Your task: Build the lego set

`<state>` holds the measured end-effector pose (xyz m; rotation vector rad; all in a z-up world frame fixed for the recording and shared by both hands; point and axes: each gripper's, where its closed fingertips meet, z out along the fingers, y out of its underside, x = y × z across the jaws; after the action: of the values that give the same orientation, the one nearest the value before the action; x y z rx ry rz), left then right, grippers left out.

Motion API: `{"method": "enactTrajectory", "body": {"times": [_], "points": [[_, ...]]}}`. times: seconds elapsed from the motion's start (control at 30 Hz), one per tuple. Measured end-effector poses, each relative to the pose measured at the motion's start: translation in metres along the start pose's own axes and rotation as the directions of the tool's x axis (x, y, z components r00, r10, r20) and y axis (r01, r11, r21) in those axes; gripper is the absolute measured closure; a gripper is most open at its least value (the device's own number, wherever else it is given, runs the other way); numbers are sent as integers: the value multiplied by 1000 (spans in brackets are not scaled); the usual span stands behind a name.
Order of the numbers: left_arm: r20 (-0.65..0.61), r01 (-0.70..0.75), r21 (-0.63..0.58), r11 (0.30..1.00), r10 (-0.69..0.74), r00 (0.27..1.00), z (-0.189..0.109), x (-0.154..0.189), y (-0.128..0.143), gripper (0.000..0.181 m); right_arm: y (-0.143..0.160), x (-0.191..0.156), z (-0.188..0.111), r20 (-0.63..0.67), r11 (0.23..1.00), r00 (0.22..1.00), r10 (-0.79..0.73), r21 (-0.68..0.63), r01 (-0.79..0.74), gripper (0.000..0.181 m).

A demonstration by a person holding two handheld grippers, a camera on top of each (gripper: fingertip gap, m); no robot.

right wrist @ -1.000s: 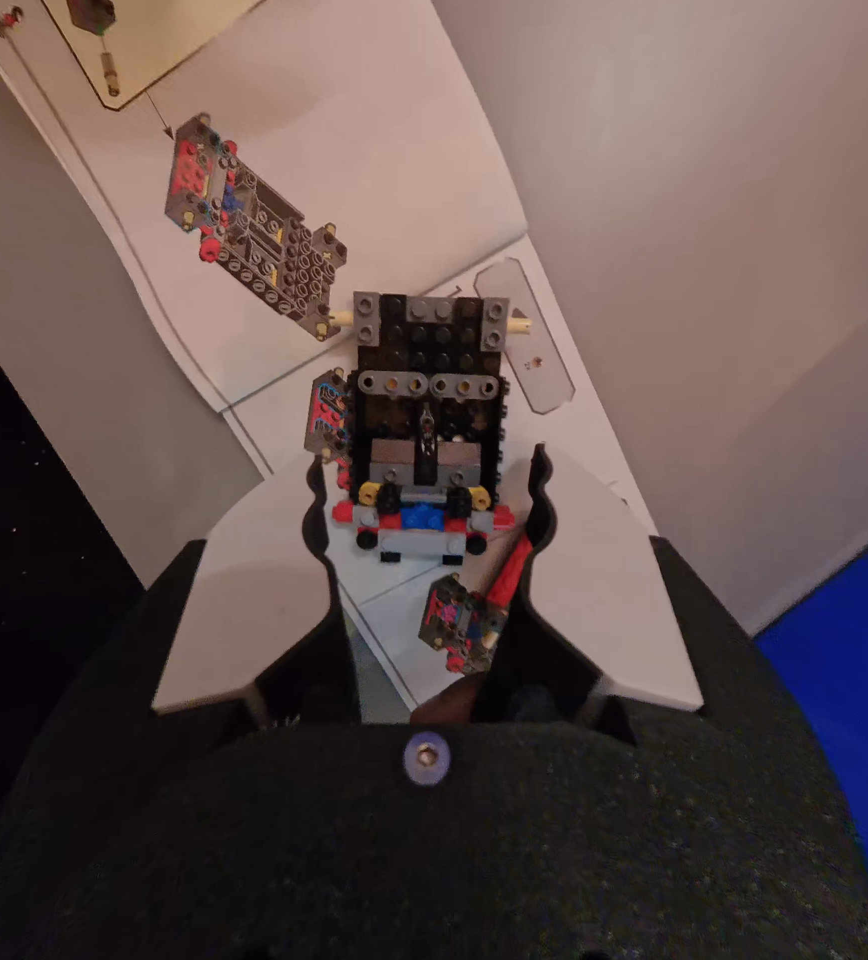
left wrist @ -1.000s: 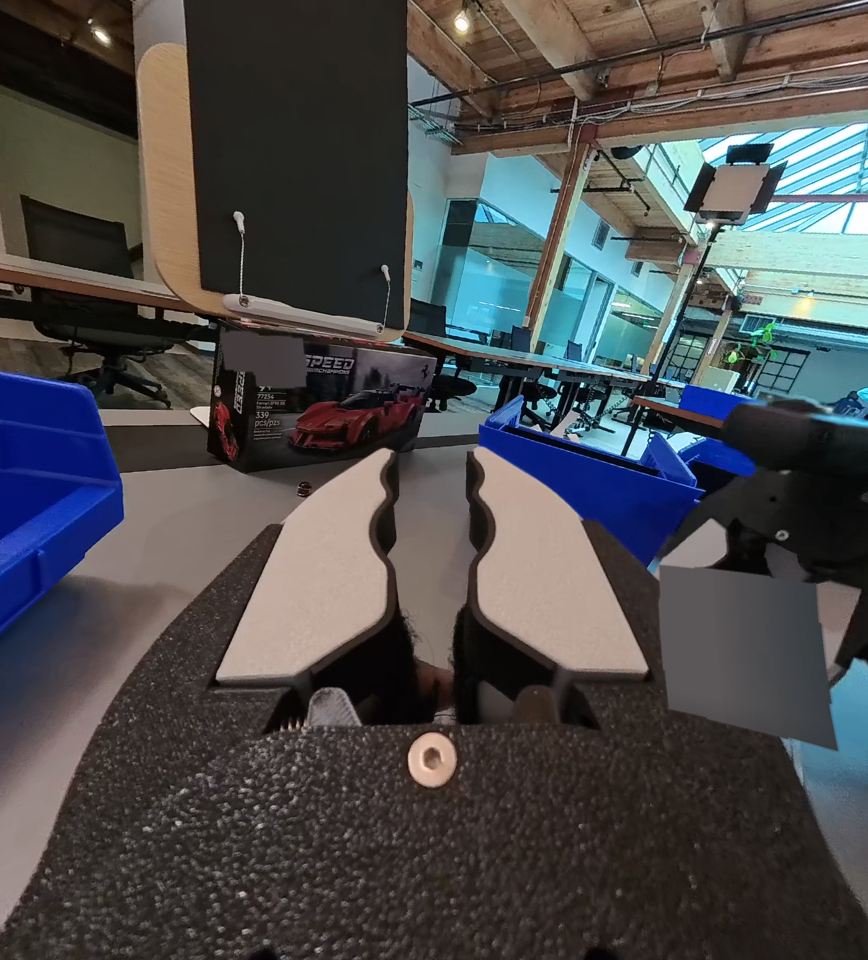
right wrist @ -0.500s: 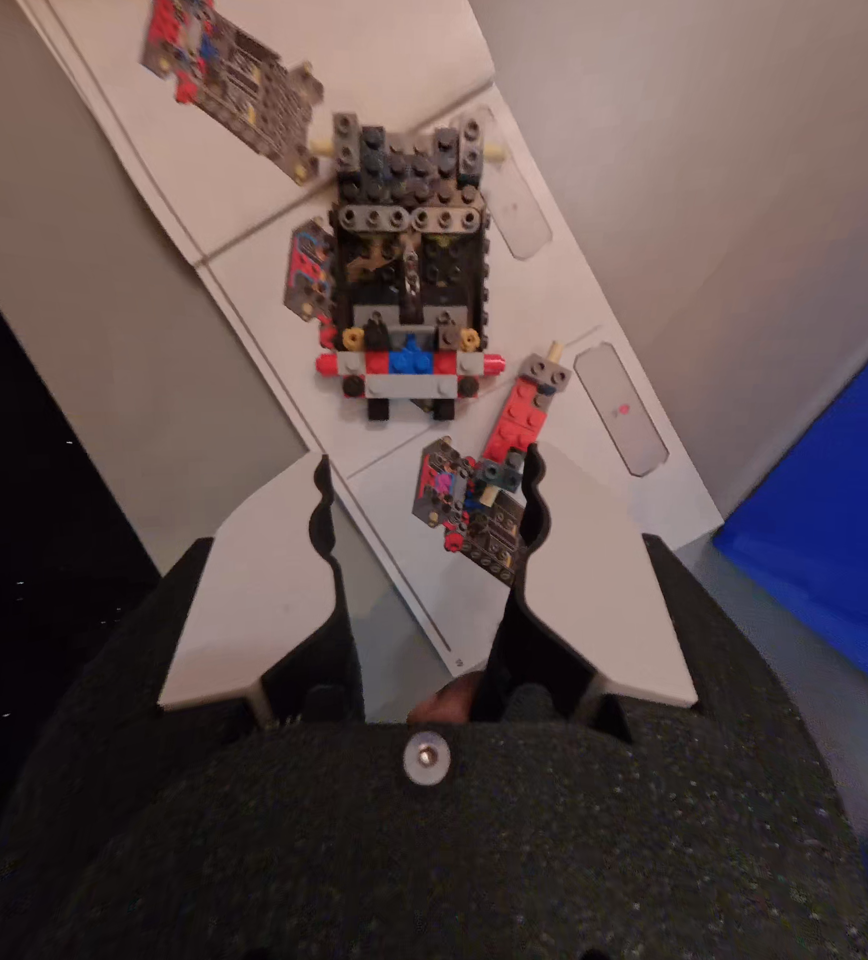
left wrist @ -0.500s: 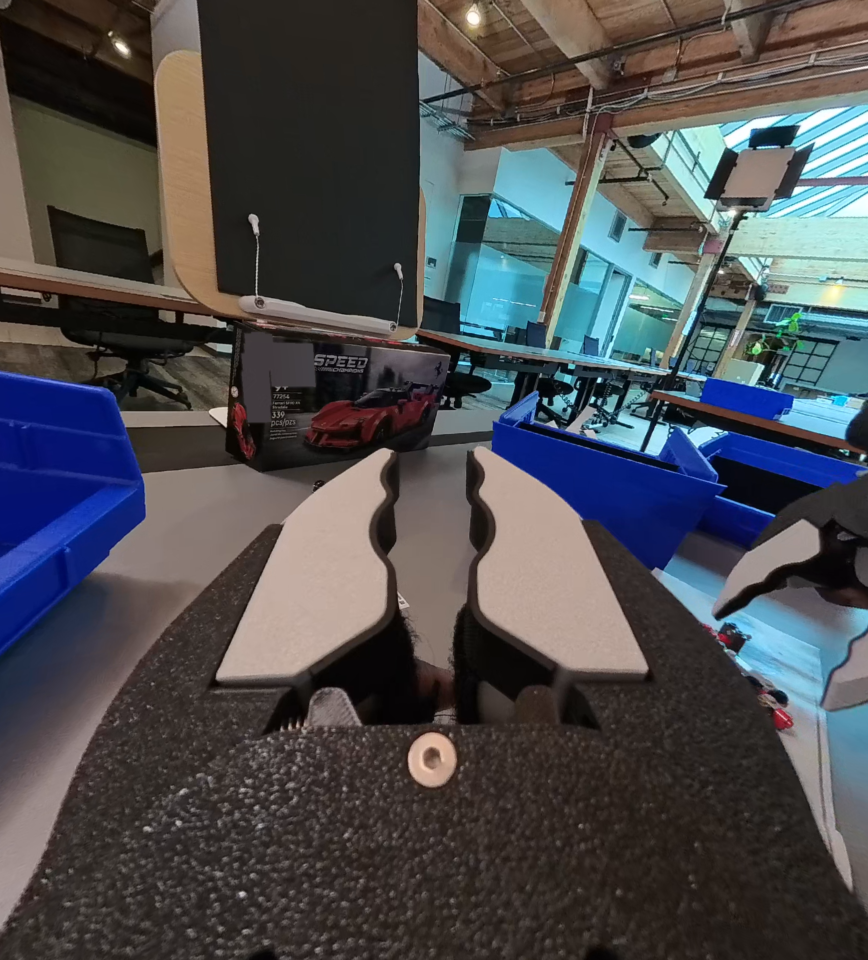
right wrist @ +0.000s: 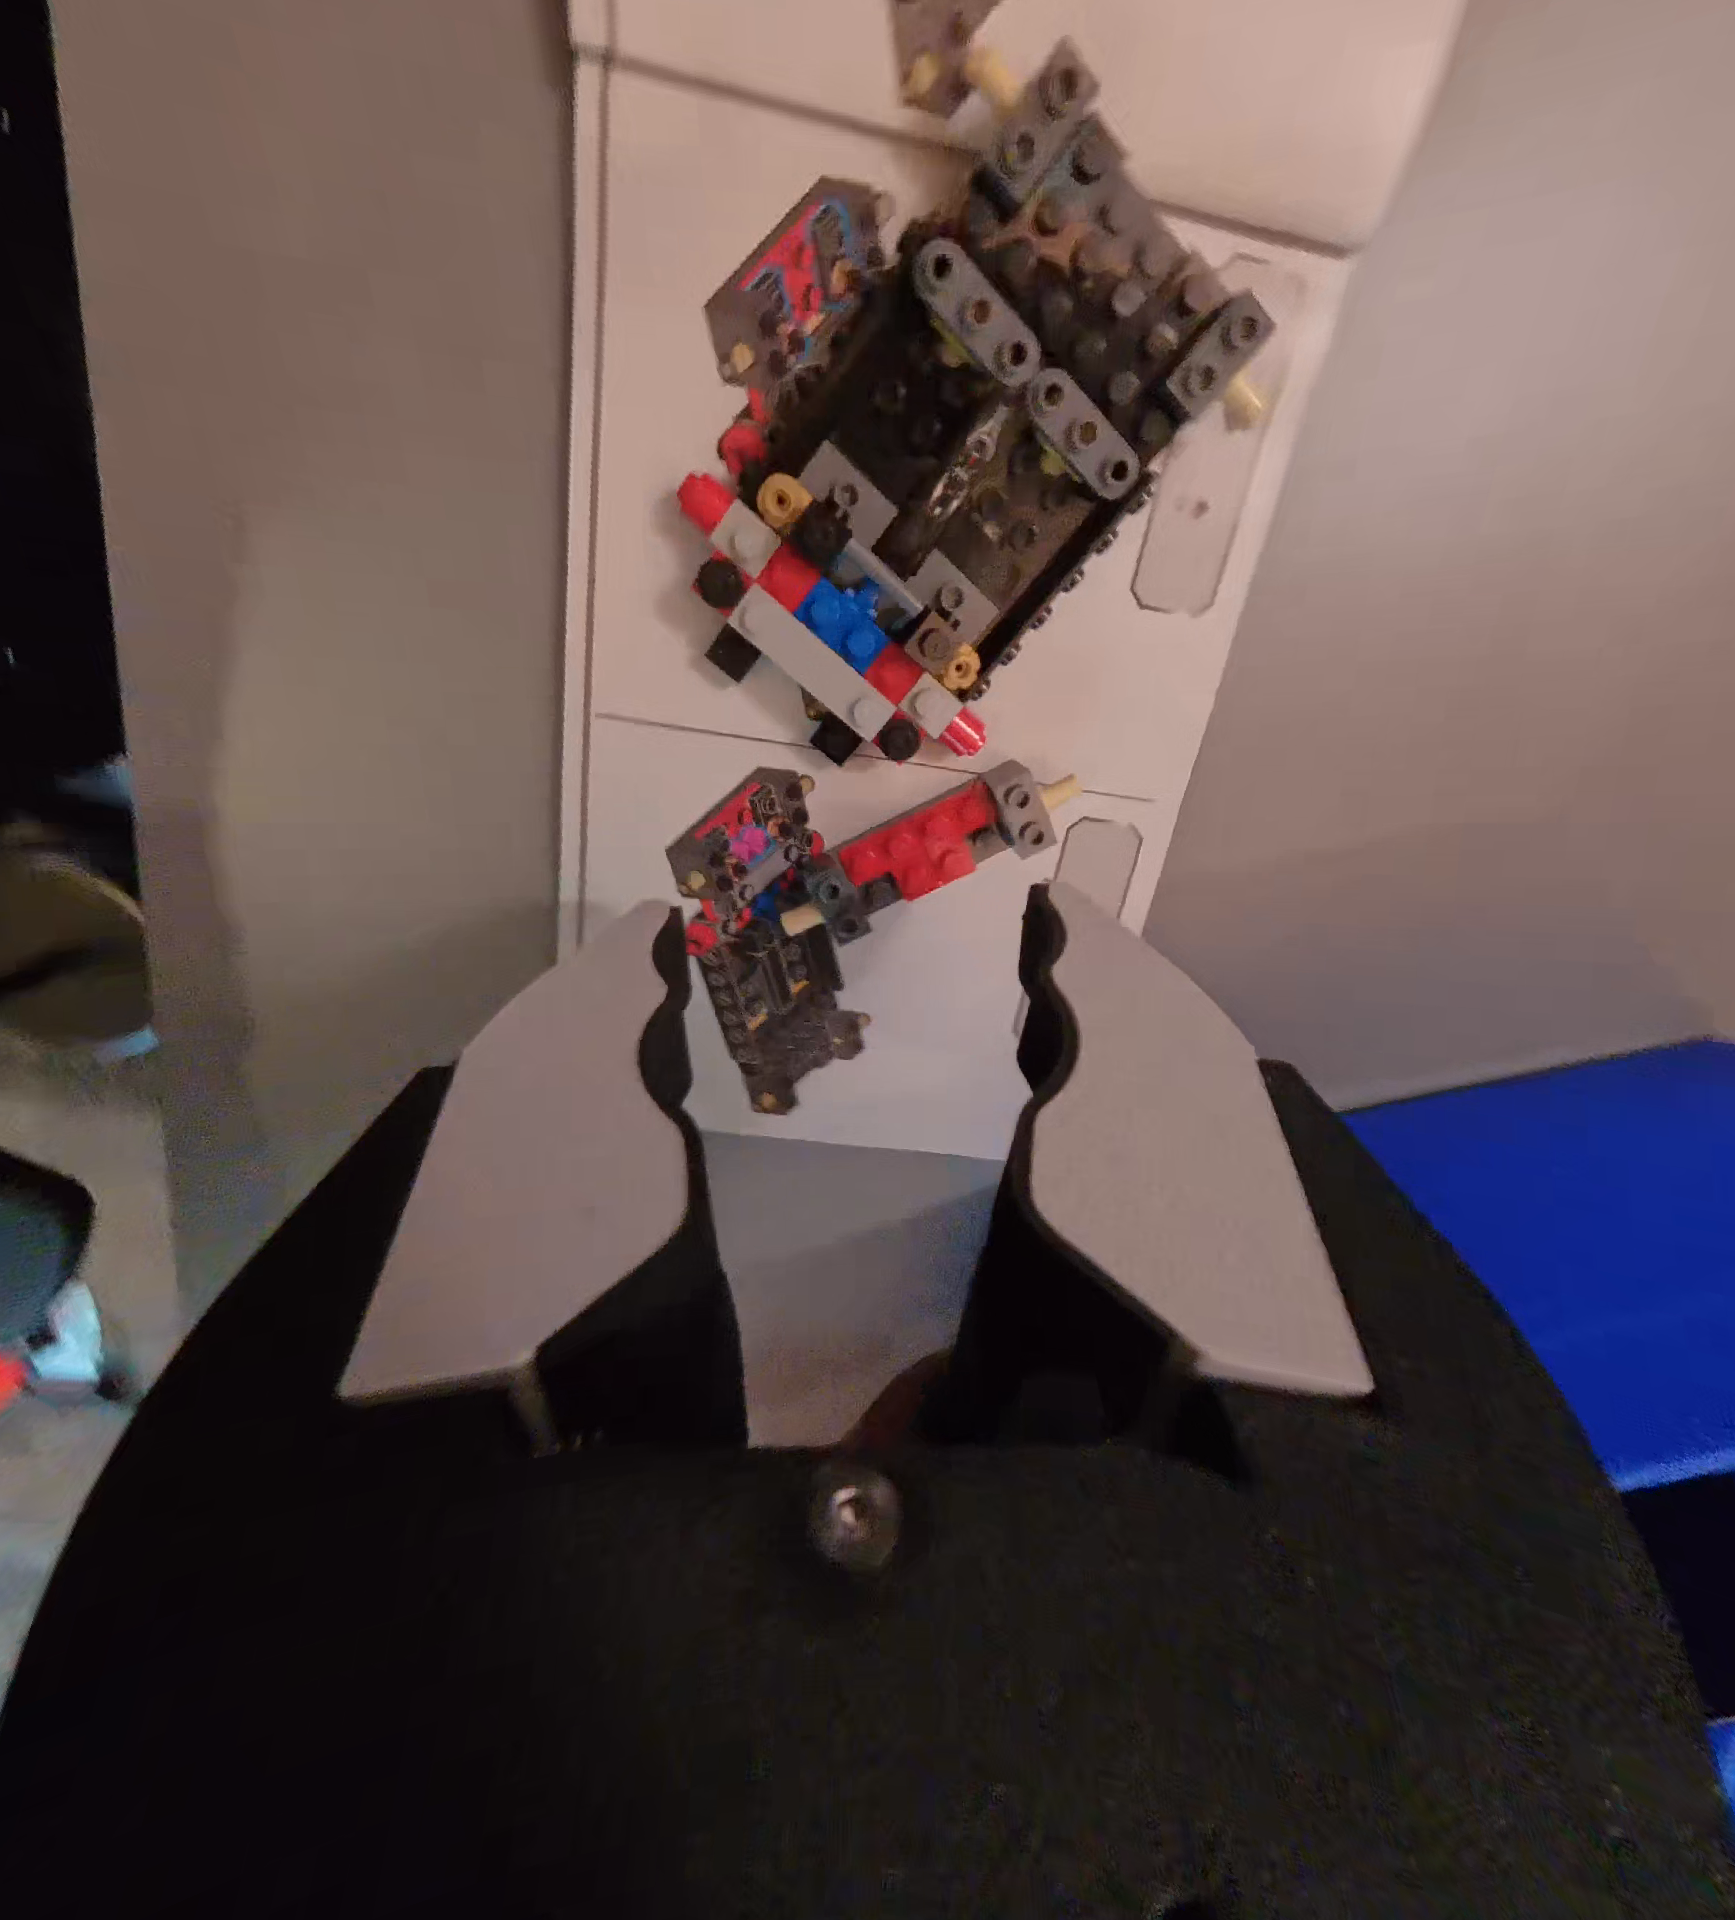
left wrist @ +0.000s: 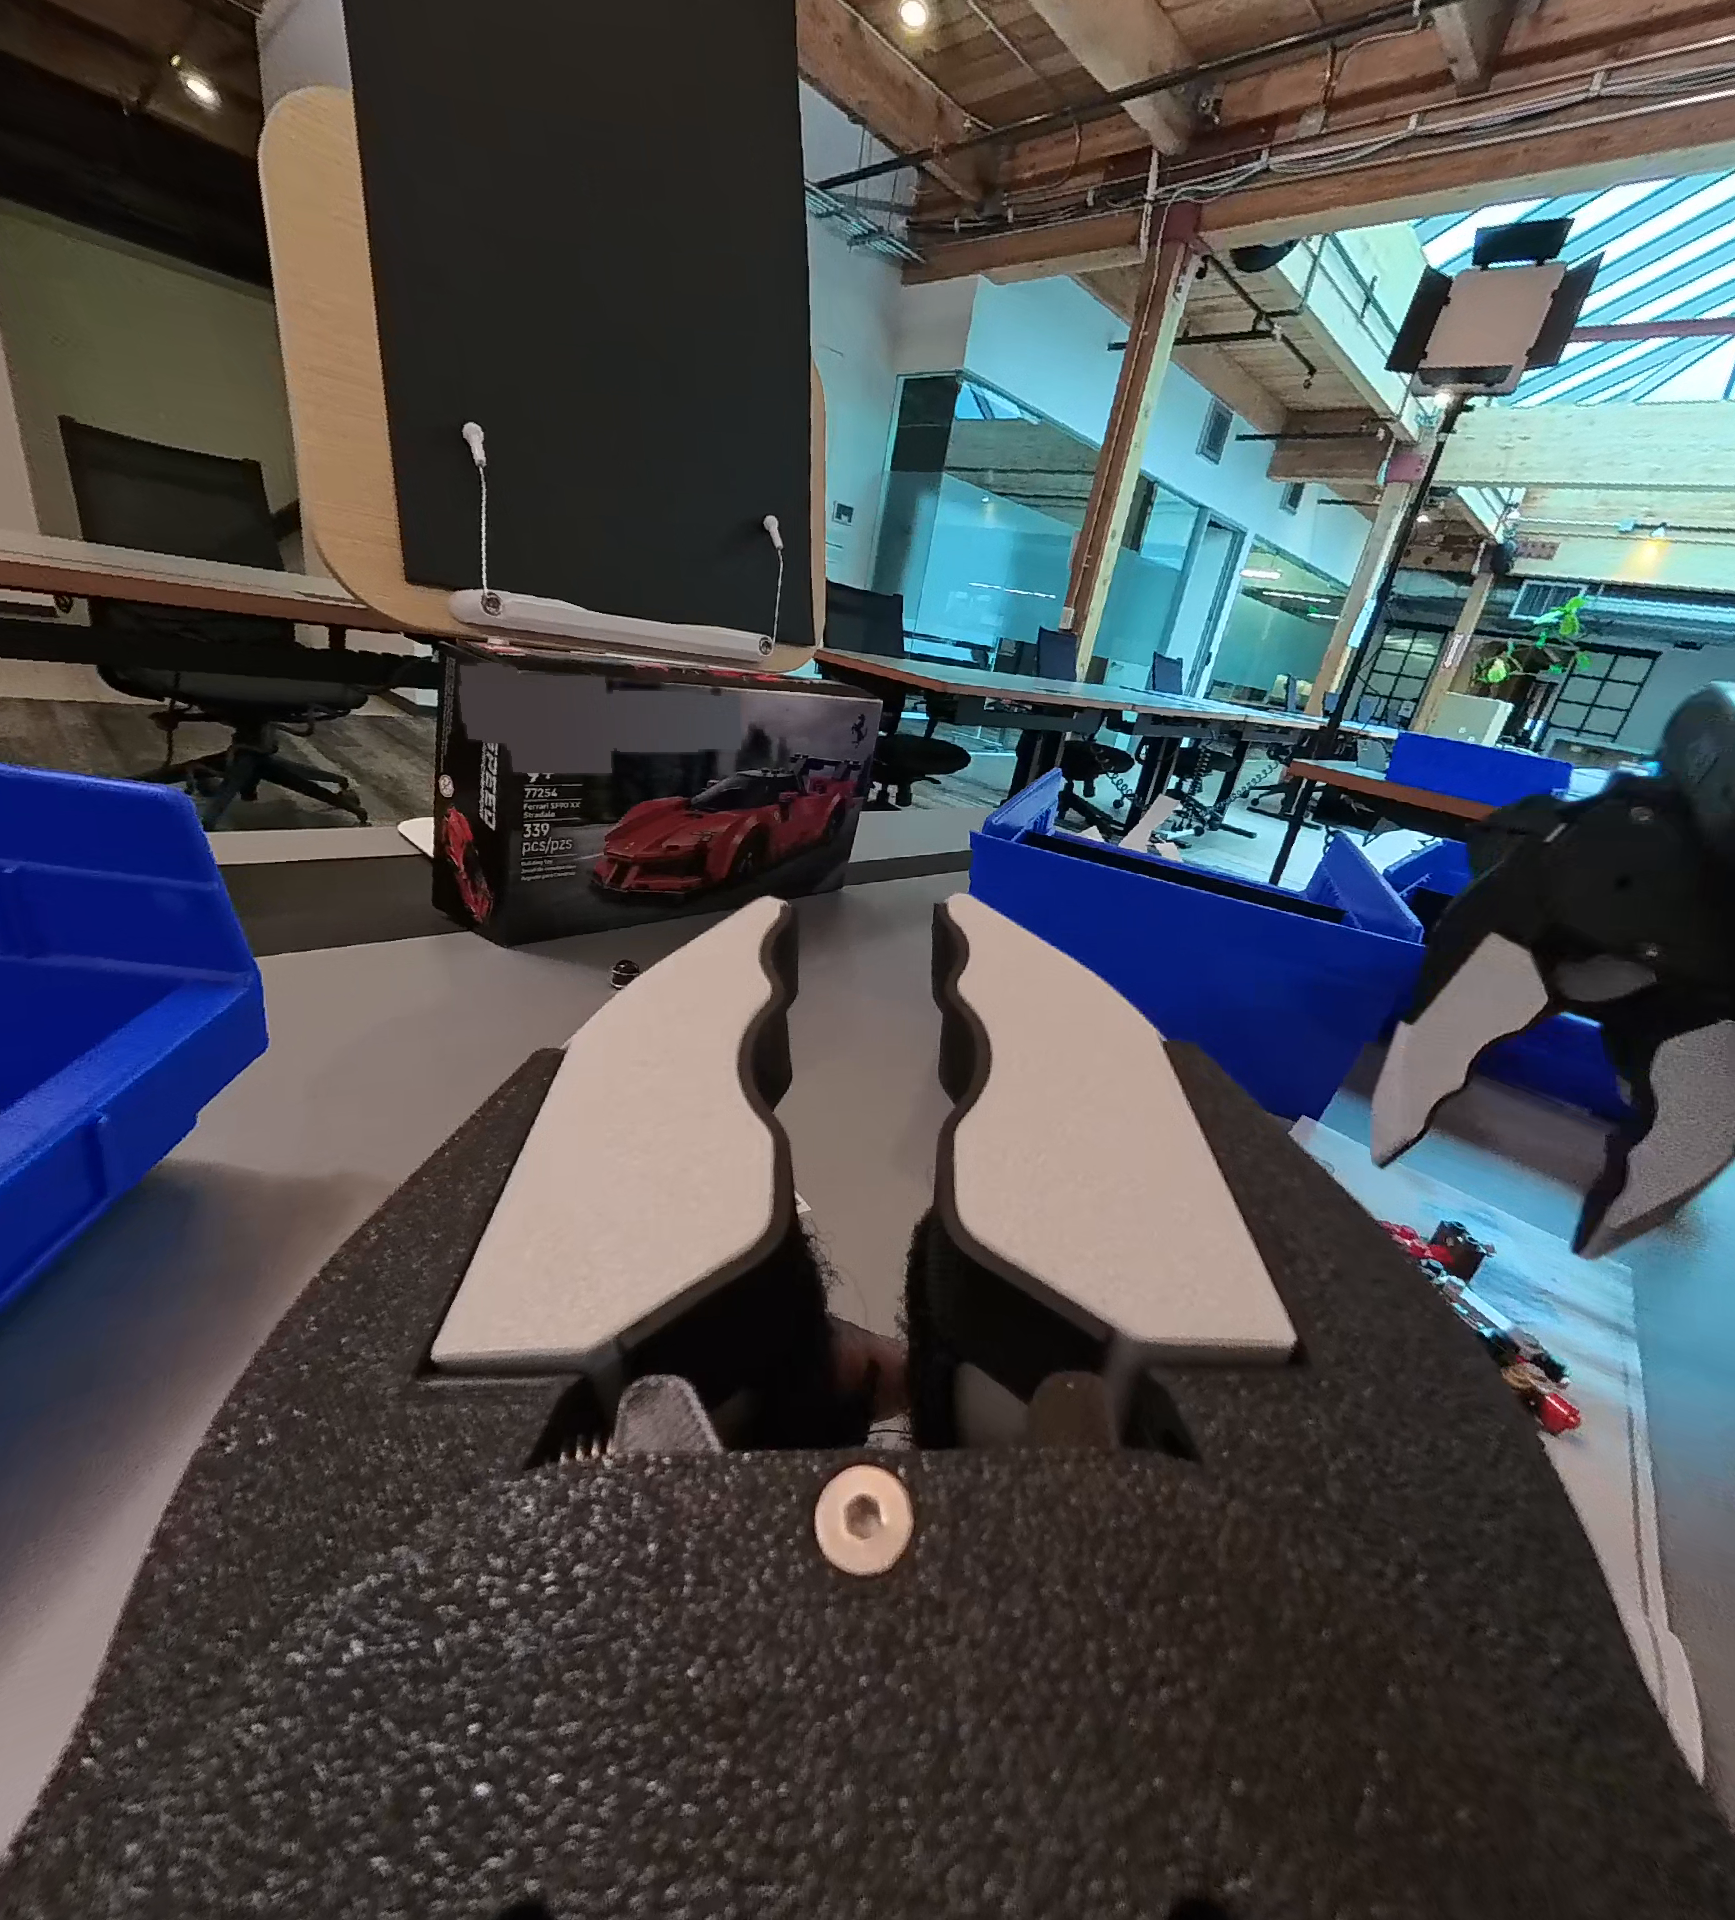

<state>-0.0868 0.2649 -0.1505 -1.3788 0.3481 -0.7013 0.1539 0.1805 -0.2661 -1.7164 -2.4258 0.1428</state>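
Your right hand-held gripper [right wrist: 847,935] hangs wide open and empty above the instruction booklet [right wrist: 624,416], its fingers pointing down at the small red sub-assembly [right wrist: 920,847]. That piece lies just below the larger black car chassis [right wrist: 956,468], both resting on the booklet on the bench [right wrist: 1465,520]. To pick the red piece up cleanly, I'd turn the jaws square to its long sides and come straight down, staying clear of the chassis. Your left hand-held gripper [left wrist: 863,935] sits level and low over the bench, jaws a narrow gap apart with nothing between them, facing the set's box [left wrist: 655,810] and flanked by blue bins [left wrist: 63,987].
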Motion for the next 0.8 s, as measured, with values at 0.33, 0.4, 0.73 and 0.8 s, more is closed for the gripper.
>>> {"method": "enactTrajectory", "body": {"times": [0.33, 0.4, 0.73, 0.8], "points": [[-9, -1, -10, 1000, 1, 1000, 1, 1, 2, 157, 3, 13, 6, 19, 988, 992, -123, -94, 124, 107], [-10, -2, -9, 1000, 2, 1000, 1, 2, 2, 157, -4, 8, 4, -4, 986, 989, -150, -76, 149, 108], [-8, -12, -14, 1000, 12, 1000, 1, 2, 3, 157, 3, 7, 22, -43, 985, 990, -136, -111, 131, 100], [-11, -14, -17, 1000, 13, 1000, 2, 3, 3, 157, 3, 7, 25, -37, 992, 996, -76, -101, 72, 101]]}}
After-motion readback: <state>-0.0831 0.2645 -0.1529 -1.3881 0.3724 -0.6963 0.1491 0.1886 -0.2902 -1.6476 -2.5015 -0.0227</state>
